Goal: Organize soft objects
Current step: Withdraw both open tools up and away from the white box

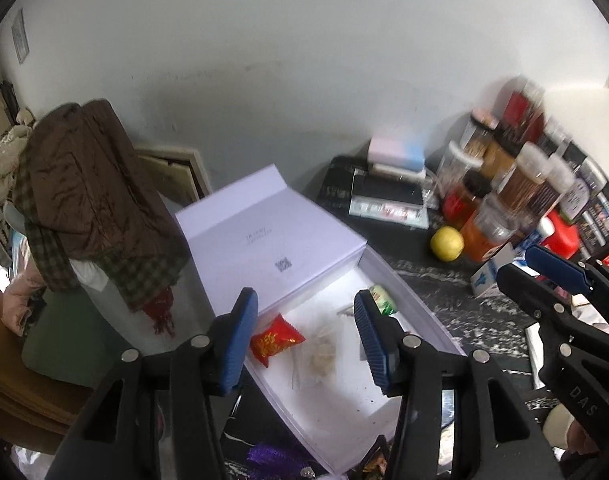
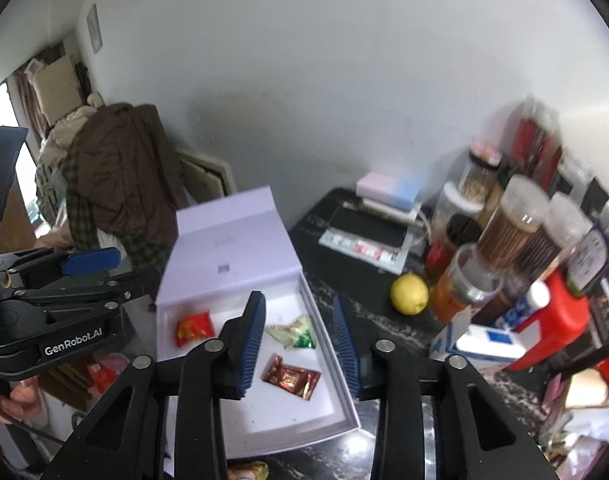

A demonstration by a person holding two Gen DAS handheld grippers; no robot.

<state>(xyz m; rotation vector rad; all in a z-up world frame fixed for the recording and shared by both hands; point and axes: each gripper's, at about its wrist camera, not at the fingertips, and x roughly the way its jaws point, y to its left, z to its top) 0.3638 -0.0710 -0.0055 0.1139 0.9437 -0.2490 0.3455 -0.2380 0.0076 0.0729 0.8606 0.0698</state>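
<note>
A white box (image 1: 408,300) with its lid (image 1: 264,236) hinged open sits on the dark marbled table; it also shows in the right wrist view (image 2: 344,408). Inside lie a red snack packet (image 1: 275,339) (image 2: 193,328), a pale clear packet (image 1: 322,352), a green packet (image 1: 382,300) (image 2: 296,332) and a brown foil packet (image 2: 290,376). My left gripper (image 1: 304,344) is open and empty above the box. My right gripper (image 2: 298,350) is open and empty above the green and brown packets; it also shows in the left wrist view (image 1: 556,268).
A yellow lemon (image 1: 447,243) (image 2: 409,293), several jars and bottles (image 2: 512,232) and a red container (image 2: 552,320) crowd the right. Stacked boxes (image 2: 384,208) stand at the back. A brown jacket (image 1: 84,184) hangs left. A purple item (image 1: 264,454) lies at the table's front edge.
</note>
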